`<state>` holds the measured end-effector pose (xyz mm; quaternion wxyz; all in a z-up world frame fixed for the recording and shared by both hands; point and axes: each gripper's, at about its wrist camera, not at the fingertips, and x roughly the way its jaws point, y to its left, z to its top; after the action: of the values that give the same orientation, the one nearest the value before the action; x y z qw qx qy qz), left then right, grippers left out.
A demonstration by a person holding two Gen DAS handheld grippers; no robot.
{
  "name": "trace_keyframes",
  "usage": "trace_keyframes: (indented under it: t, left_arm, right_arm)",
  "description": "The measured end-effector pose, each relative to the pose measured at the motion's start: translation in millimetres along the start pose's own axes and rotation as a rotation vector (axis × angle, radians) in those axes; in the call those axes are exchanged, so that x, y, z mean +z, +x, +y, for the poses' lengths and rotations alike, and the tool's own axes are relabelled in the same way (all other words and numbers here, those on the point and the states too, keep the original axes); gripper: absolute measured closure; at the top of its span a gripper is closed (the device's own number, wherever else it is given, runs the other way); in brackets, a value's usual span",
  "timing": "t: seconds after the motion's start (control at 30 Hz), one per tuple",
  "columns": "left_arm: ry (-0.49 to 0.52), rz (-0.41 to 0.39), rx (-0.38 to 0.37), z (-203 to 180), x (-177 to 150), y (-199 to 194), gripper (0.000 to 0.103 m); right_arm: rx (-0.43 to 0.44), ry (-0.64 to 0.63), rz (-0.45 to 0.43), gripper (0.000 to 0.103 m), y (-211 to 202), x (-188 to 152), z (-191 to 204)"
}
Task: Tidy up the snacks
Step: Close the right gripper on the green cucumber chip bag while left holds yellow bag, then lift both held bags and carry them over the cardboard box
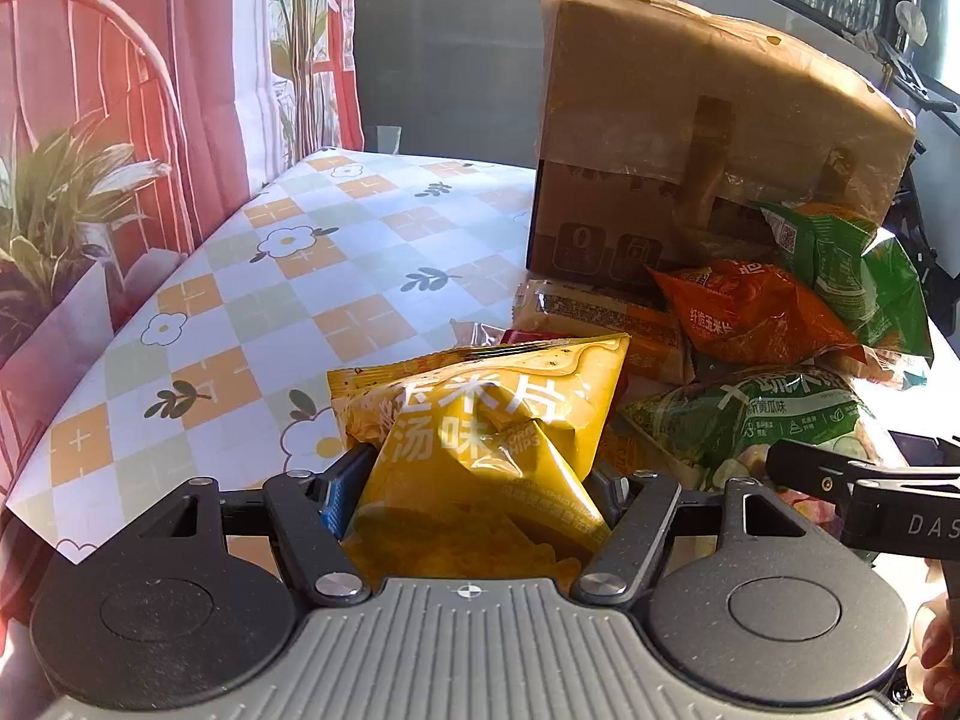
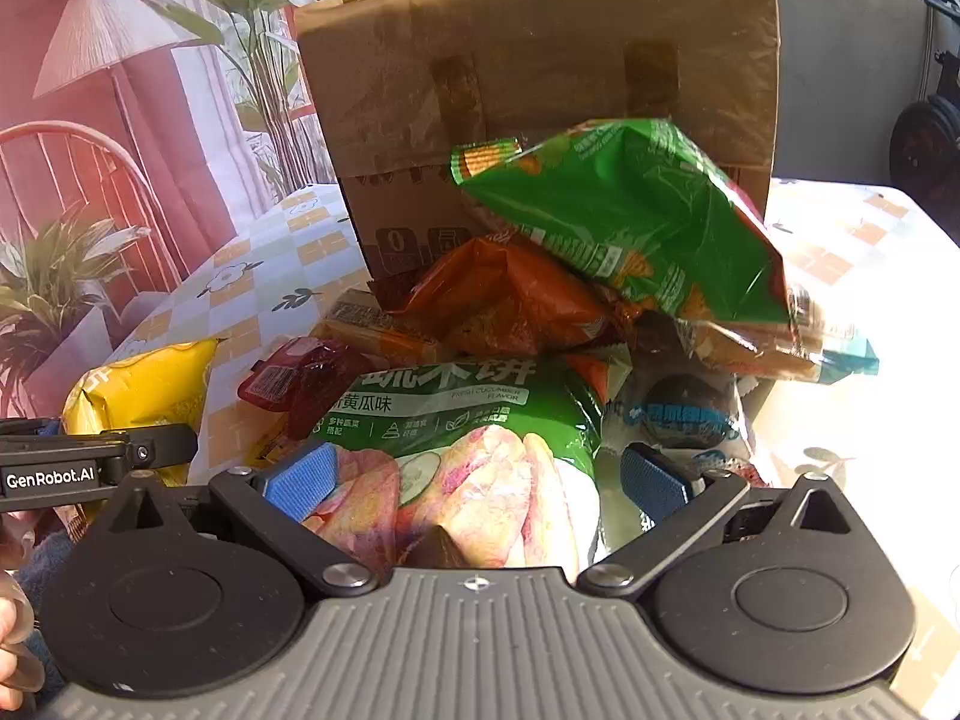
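Gripping the yellow chip bag (image 1: 480,420) between its two blue-padded fingers, the left claw (image 1: 474,480) has the packet pinched at the lower end, so the crinkled foil bulges up and forward out of the jaws — a grip low on the bag, I'd judge, so the puffed part is not crushed. Beside it the right claw (image 2: 480,480) stands wide, its blue pads (image 2: 303,480) either side of the green cucumber-flavour bag (image 2: 468,414) without pressing on it; that looks to me like a line-up for the next pick, not a hold. Both packets belong to a loose heap on the bench (image 1: 270,276), which wears a checked cloth with flowers. Just behind the green bag lie a small dark red packet (image 2: 300,378), a round dark snack in a clear wrapper with blue print (image 2: 684,414) and an orange-wrapped flat pack (image 1: 600,324). Farther back an orange chip bag (image 1: 750,312) and a second green bag (image 2: 630,222) are piled against a brown paper bag (image 1: 690,102) — the green one leans half against its face, which is probably why it sits so high. The paper bag stands tilted at the far end of the heap, and whether it is where the snacks are meant to go, I cannot say. Off to the side stand a potted plant (image 1: 54,192) and a red chair (image 1: 78,66).
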<state>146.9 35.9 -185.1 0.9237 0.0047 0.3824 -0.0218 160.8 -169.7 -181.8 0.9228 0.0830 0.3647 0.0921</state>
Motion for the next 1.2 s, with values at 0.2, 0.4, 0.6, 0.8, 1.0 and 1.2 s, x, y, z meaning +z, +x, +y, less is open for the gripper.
trace_keyframes:
  t: [0.2,0.4,0.6,0.8,1.0,1.2]
  left_arm:
    - [0.004,-0.009,-0.008,1,-2,-2,0.030]
    - [0.006,-0.021,0.001,1,-3,-7,0.030]
    - [-0.002,-0.044,-0.003,-1,-5,-18,0.030]
    - [-0.003,-0.077,-0.001,-4,-6,-32,0.030]
    - [-0.029,-0.122,0.003,2,-7,-47,0.030]
    - [-0.063,-0.138,-0.007,10,-4,-50,0.030]
  right_arm:
    - [0.052,0.053,0.043,0.000,4,-6,-6]
    - [0.097,0.054,0.053,0.014,-2,-9,-3]
    - [0.113,0.007,0.039,0.030,-17,-10,6]
    - [0.134,0.018,0.020,0.039,-33,-14,7]
    - [0.146,0.019,-0.021,0.043,-49,-13,9]
    - [0.164,-0.018,-0.096,0.045,-65,-11,15]
